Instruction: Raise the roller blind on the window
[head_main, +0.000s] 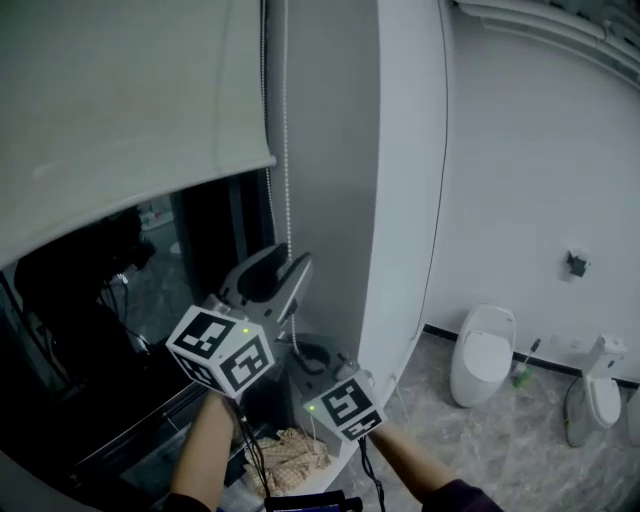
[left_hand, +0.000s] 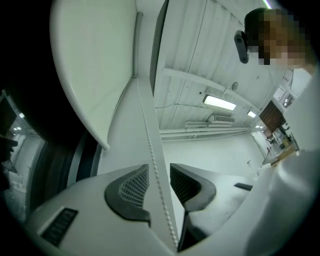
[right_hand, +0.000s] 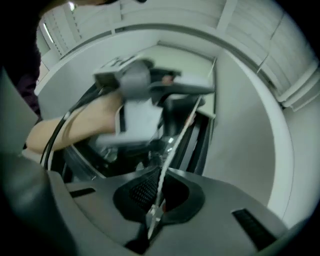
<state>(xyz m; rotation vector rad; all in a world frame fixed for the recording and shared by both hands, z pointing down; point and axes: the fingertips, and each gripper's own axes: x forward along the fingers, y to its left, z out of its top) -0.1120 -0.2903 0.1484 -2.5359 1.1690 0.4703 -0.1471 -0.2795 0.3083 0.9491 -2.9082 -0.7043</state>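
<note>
The pale roller blind (head_main: 120, 110) hangs over the upper part of the dark window, its bottom bar slanting across the head view. Its bead chain (head_main: 287, 150) drops along the window's right edge. My left gripper (head_main: 285, 270) is the higher one, open, with the chain (left_hand: 155, 165) running between its pads (left_hand: 131, 187) without being pinched. Below it, my right gripper (head_main: 312, 357) is shut on the chain (right_hand: 175, 145), which is clamped between its dark pads (right_hand: 142, 192). In the right gripper view the left gripper (right_hand: 145, 85) appears above, held by a bare hand.
A white pillar (head_main: 400, 180) stands right of the chain. The dark window glass (head_main: 90, 330) lies below the blind. A patterned cloth (head_main: 290, 455) sits near the sill. Two white sanitary fixtures (head_main: 482, 355) (head_main: 595, 395) stand on the marble floor at right.
</note>
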